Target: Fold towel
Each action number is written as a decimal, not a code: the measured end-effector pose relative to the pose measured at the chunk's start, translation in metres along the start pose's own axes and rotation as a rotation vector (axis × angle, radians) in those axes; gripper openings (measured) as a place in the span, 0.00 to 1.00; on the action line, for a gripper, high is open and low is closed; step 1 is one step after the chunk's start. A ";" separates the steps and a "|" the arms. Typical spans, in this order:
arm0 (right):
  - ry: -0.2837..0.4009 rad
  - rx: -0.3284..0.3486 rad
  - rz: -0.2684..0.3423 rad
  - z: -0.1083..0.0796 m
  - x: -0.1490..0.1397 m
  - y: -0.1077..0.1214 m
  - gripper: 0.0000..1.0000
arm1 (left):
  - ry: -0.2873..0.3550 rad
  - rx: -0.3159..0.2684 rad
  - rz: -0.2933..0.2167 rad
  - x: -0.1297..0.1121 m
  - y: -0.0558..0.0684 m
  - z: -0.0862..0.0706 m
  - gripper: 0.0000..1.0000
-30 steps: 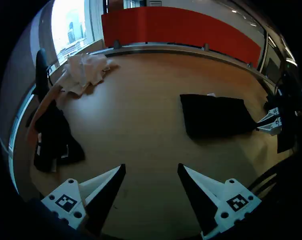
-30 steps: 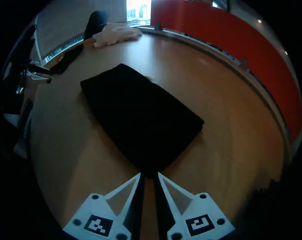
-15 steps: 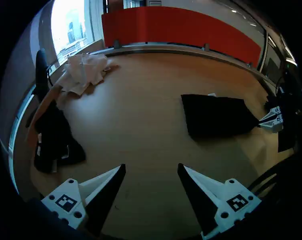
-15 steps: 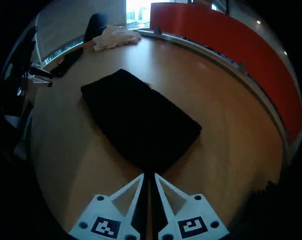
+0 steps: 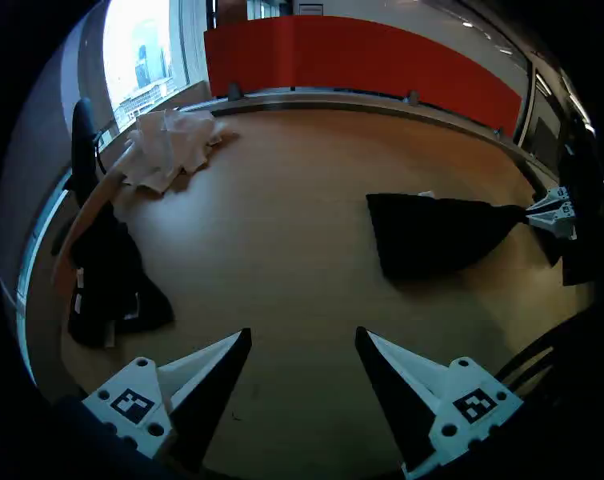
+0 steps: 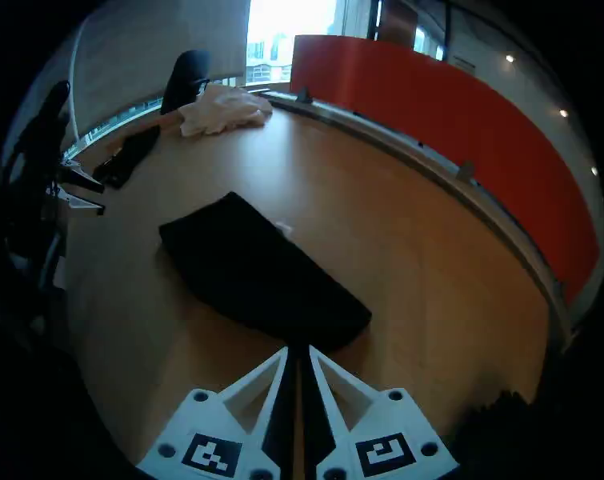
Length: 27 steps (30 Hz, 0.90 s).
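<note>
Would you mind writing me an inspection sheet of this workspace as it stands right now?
Surface: wooden table, light brown, with a curved far edge.
Job's things: black towel, folded, lying flat except for one corner raised off the table.
Clutter: pale cloth heap at a far corner; dark cloth draped at the table's edge.
Grippers: left gripper open above the table, holding nothing; right gripper shut on the towel's raised corner.
Cables: nothing clearly seen.
Surroundings: red partition along the far edge; window; office chair behind the heap.
</note>
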State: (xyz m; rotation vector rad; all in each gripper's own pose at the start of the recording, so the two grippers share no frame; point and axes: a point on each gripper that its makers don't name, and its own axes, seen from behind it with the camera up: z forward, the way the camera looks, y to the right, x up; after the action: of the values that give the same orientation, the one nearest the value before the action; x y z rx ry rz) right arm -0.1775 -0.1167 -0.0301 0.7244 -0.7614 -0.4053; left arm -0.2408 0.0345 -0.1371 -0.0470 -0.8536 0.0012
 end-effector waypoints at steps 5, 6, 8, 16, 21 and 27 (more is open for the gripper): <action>0.031 -0.018 -0.008 -0.011 0.017 0.009 0.03 | 0.005 -0.001 0.000 0.002 0.000 0.000 0.97; 0.037 -0.021 -0.011 -0.014 0.020 0.010 0.03 | 0.006 -0.002 0.000 0.003 0.001 0.000 0.97; 0.049 -0.026 -0.015 -0.019 0.027 0.013 0.03 | 0.007 -0.002 0.001 0.004 0.001 -0.001 0.97; 0.090 -0.053 -0.041 -0.038 0.048 0.024 0.03 | 0.010 -0.003 0.002 0.005 0.001 -0.002 0.97; 0.106 -0.060 -0.058 -0.045 0.056 0.026 0.03 | 0.012 -0.005 0.005 0.006 0.002 -0.003 0.96; 0.106 -0.053 -0.072 -0.043 0.058 0.024 0.03 | 0.011 -0.005 0.007 0.005 0.003 -0.002 0.97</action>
State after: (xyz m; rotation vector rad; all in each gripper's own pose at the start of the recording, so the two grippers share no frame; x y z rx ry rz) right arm -0.1052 -0.1141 -0.0073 0.7197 -0.6243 -0.4472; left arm -0.2355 0.0371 -0.1346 -0.0545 -0.8425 0.0049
